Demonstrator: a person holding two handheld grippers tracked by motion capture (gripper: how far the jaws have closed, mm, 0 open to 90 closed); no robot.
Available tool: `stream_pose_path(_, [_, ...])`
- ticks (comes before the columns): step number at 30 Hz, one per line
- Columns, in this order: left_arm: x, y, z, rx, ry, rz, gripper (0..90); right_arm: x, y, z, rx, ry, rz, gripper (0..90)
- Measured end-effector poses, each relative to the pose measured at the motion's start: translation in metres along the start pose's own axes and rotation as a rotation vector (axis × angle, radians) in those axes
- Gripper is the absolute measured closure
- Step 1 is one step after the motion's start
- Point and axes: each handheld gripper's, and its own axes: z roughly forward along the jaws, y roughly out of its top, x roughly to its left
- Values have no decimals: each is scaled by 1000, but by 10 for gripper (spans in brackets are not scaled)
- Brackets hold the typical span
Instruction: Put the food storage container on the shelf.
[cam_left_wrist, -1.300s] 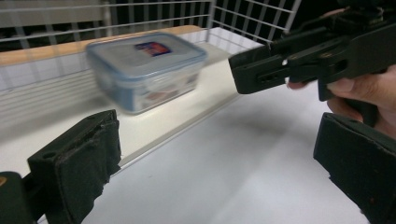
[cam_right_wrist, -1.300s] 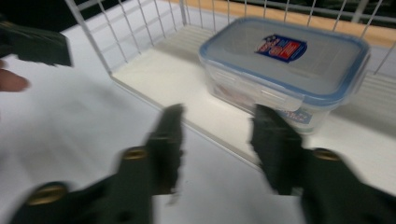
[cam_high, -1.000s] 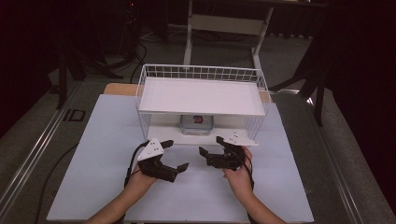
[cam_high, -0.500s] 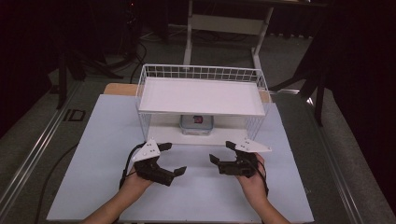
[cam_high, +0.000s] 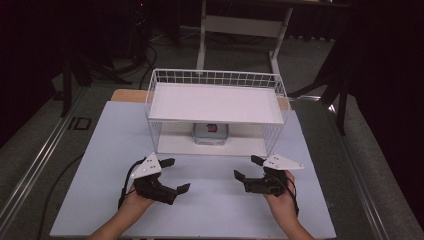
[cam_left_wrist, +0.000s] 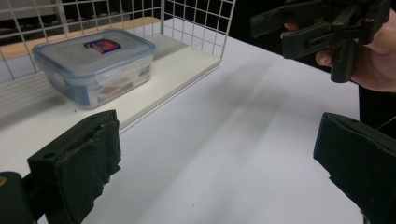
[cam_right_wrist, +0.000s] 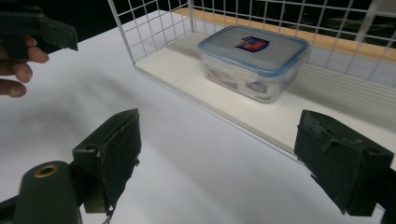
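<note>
The white wire rack stands at the far middle of the white table, and everything else is best placed from it. On its lower shelf, under the upper board and about centred between the side walls, sits the clear lidded container, its long axis running across the rack's open front, label on top. Both grippers hover on the near side of the rack, well apart from it and from each other: the left gripper off the rack's near left corner, the right gripper off its near right corner. Each has its jaws spread wide and holds nothing. From either one the container lies ahead and inward, so each view catches it at a slant. Judging by the high view, the right gripper is slightly nearer the shelf's front edge, though the difference is small.
</note>
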Motion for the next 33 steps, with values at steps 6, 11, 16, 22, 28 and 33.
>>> stream_pose_path(6, [2,-7,-7,21,19,9,18,-6,-11,-10,22,-11,4,147])
stream_pose_path(11, [6,-13,-12,18,37,-12,18,-9,-18,-18,24,-9,14,145])
stream_pose_path(16, [10,-20,-14,28,43,-20,18,-10,-24,-25,33,-16,-22,145])
stream_pose_path(22, [11,-25,-12,47,40,-21,18,-16,-37,-32,44,-24,-19,145])
stream_pose_path(28, [12,-28,-12,50,41,-15,18,-23,-46,-35,46,-25,-24,145])
stream_pose_path(33, [11,-29,-12,61,39,-8,18,-31,-47,-39,35,-31,-13,145])
